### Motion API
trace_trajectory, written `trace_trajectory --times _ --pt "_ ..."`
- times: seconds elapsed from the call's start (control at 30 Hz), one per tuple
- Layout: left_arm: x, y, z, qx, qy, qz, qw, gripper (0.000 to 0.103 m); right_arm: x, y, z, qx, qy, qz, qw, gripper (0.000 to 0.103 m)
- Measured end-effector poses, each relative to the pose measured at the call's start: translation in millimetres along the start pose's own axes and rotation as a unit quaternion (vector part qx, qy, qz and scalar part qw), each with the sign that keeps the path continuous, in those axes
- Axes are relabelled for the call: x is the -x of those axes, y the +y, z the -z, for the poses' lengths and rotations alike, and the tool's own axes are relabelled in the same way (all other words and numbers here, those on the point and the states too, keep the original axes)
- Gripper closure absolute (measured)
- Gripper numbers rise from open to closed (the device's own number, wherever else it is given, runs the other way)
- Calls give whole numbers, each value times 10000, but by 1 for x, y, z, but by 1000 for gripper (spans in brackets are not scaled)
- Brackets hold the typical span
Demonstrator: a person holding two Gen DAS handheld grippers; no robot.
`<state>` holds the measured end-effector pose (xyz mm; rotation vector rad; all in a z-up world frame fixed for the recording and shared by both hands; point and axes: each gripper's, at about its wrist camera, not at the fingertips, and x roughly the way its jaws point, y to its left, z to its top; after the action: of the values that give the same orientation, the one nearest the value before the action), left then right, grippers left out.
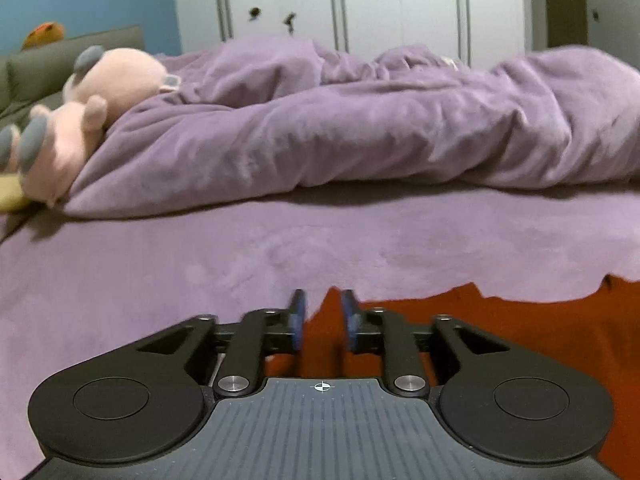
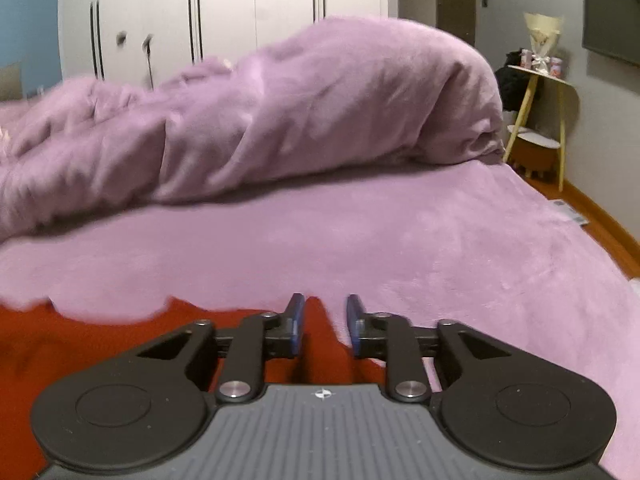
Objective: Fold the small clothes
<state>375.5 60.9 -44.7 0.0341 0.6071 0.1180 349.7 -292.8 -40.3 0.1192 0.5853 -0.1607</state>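
Room: bedroom with white wardrobe doors (image 1: 360, 4) behind the bed, a blue wall to one side, and a small side stand (image 2: 536, 120) past the bed's far corner.
Surface: purple bed sheet (image 1: 200, 272), plush and soft, with a bunched purple duvet (image 1: 340, 120) heaped across the far half.
Bystander: pink plush toy (image 1: 80, 112) lying against the duvet's end, well apart from the work.
Task thing: red garment (image 1: 500, 328) lies on the sheet on the near side of the duvet, its wavy far edge visible in both wrist views; most of it is hidden under the rigs.
Left gripper (image 1: 323, 320): I see its jaws standing partly spread over the garment's edge, a peak of red cloth rising in the gap; the blue pads do not seem to press on it.
Right gripper (image 2: 323, 320): same picture, jaws partly spread, a red point between them, no pinch that I can make out.
Step, as I judge it: both edges look released, so one fold may be laid and the next grasp is due.
Risk one: the plush sheet may get pinched along with the garment if I close too low.
Risk two: cloth standing up between the pads may snag and drag the fold open when I pull away.
Risk three: the edge is blurred, so I could misjudge where the corner lies.
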Motion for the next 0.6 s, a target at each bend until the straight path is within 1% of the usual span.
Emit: trace_trajectory --times 0.03,0.07,0.1,0.13,0.17,0.2,0.23,0.27,0.3,0.33,0.4,0.43,0.47,0.5,0.53,0.6 --pt "7 -2 2 141 -82 96 9998 68 6 3 2 -148 -87 -374 9992 75" --pt "13 -7 4 235 -120 367 9990 66 11 10 5 -300 -111 -831 9960 73" --pt "17 -16 4 267 -64 660 9974 61 12 19 9 -457 -50 -1377 9894 71" --pt "18 -26 5 315 71 987 9946 57 11 28 13 -645 74 -1902 9796 65" --pt "16 -35 7 357 192 1240 9915 55 5 39 20 -948 288 -2570 9613 63" --pt "13 -43 9 389 288 1425 9886 50 -3 50 27 -1238 551 -3123 9403 63" --pt "8 -49 12 434 365 1503 9870 49 -13 59 34 -1405 829 -3439 9247 63" --pt "3 -55 15 435 444 1478 9871 49 -23 67 40 -1488 1044 -3514 9184 63" --pt "-3 -59 19 404 499 1416 9878 49 -31 72 47 -1495 1070 -3389 9227 64" --pt "-9 -61 21 347 536 1310 9893 48 -36 72 51 -1473 933 -3315 9272 69" --pt "-24 -64 27 207 501 1024 9933 48 -45 60 48 -1545 754 -2956 9397 69" --pt "-30 -63 30 179 495 870 9948 48 -50 50 46 -1638 723 -2847 9418 70" --pt "-37 -59 31 288 513 810 9950 47 -56 37 45 -1788 690 -2721 9430 78" --pt "-42 -54 31 438 528 849 9940 47 -62 23 44 -1947 671 -2670 9414 85" --pt "-45 -50 30 579 529 879 9930 47 -67 12 42 -2022 647 -2582 9425 93" --pt "-48 -44 30 651 482 872 9929 47 -69 -12 38 -2099 461 -2396 9468 95"
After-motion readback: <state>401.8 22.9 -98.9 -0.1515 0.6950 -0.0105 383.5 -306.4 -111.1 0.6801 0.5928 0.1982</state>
